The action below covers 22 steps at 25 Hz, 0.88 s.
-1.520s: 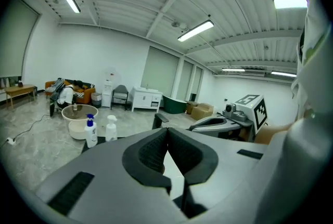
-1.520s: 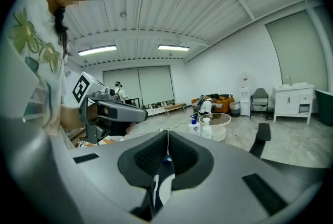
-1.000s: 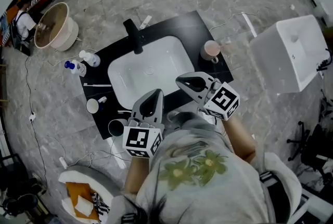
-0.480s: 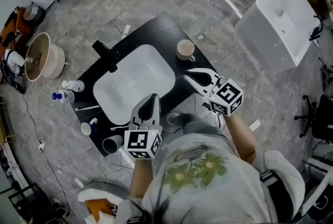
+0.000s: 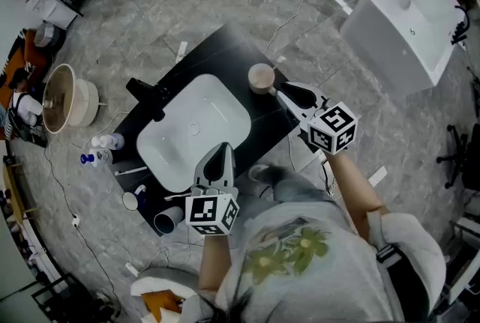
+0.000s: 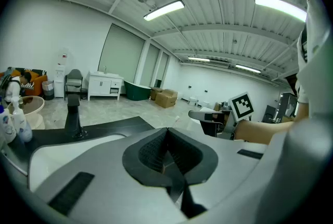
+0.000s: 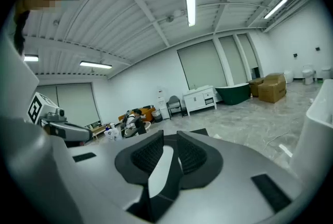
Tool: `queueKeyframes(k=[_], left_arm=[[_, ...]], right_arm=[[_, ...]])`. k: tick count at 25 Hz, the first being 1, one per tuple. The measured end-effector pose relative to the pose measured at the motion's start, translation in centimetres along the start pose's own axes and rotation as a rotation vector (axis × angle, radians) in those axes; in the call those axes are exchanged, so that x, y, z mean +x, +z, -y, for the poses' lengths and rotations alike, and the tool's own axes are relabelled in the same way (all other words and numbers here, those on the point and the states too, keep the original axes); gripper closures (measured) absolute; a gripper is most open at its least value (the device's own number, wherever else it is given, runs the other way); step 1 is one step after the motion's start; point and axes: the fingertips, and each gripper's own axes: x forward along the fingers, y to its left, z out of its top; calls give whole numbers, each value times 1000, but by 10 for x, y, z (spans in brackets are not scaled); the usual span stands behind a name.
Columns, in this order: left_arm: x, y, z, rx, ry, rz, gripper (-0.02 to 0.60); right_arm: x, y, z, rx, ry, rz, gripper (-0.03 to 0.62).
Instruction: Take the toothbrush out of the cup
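Observed left claw [image 5: 218, 151] clenched on nothing, over near edge of black surface [image 5: 217, 52] beside white basin [image 5: 193, 130]. Observed right claw [image 5: 283, 93] slightly parted, tips just beside pink cup [image 5: 261, 78] on surface. Cannot make out toothbrush inside cup.

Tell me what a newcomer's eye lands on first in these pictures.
First, the white basin sunk in a black counter, in mid-frame of the head view against the grey floor. Next, the two grippers with their marker cubes: the left gripper by the basin's near edge, and the right gripper pointing at the pink cup on the counter's far right corner.
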Motion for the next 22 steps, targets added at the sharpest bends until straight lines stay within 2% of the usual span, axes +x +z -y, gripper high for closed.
queueKeyframes(k=[3,4,9,16,22], left_arm=[[15,-4,2,-5,-4,-16,563],[20,-5,2,-6,-6,-21,565],[41,-12,4,-2,-28,-40,563],[50,-25,-3,-14,-17,-79,563],[49,-34,-10,-25,-6,-96,565]], right_arm=[[10,-6,25,43,-35,-18,464],[15,-9,33,58,-46,-29,458],[35,-27,68,125,-83,-62,457],[62,-47,95,153,-138,-109,457],[79,-58,117,217,-201,-101,459]])
